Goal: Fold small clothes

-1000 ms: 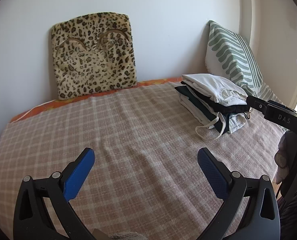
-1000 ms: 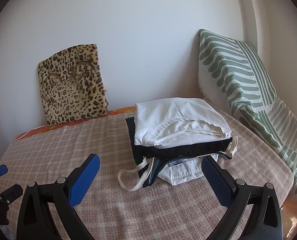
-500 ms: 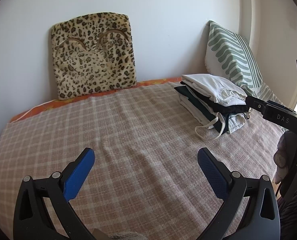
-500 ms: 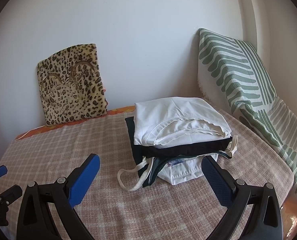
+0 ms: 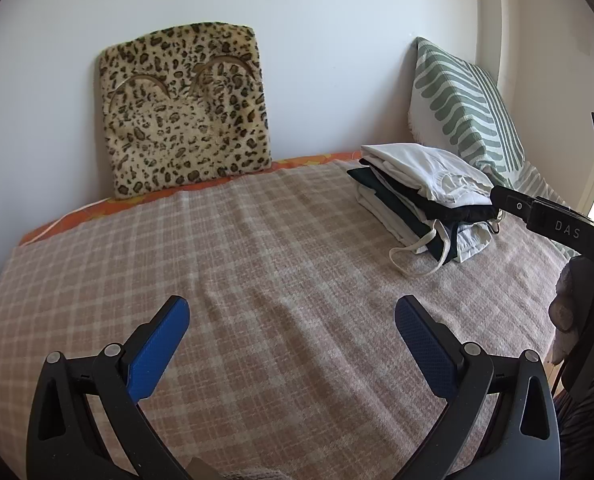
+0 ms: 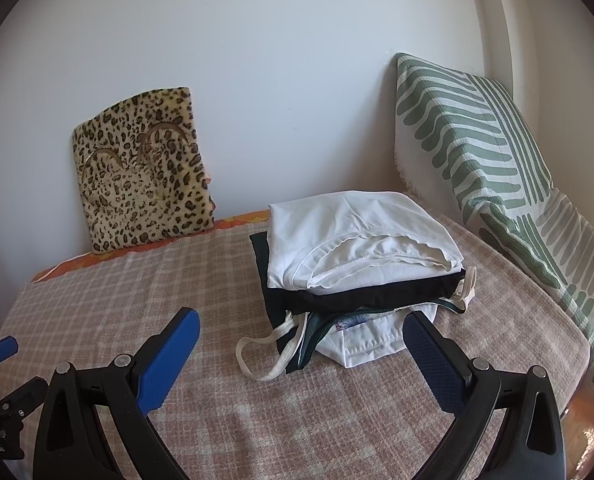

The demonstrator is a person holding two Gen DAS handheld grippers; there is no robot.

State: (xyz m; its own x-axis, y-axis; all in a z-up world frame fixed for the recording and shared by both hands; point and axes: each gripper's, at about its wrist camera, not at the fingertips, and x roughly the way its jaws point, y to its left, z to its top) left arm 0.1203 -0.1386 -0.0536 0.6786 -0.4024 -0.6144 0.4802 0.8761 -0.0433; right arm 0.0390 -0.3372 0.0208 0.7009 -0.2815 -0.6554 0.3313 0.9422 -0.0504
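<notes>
White top layer on the folded clothes stack (image 6: pixel 361 256), dark garment beneath, a loose strap (image 6: pixel 265 356) trailing onto the checked blanket (image 5: pixel 257 280), stack sitting at the bed's far right. Right tongs (image 6: pixel 301 344) spread wide just before it, gripping nothing. Left tongs (image 5: pixel 293 336) spread over bare blanket. Leopard cushion (image 5: pixel 185 108) and striped pillow (image 6: pixel 477 152) lean against the wall.

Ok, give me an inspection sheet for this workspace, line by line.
Surface: checked blanket over the bed, mostly bare.
Job's things: stack of folded clothes, white garment on top, dark ones beneath, a white strap loop trailing out.
Clutter: nothing seen.
Grippers: left gripper open, empty; right gripper open, empty, facing the stack.
Cables: nothing seen.
Surroundings: leopard cushion and green striped pillow against the wall.
</notes>
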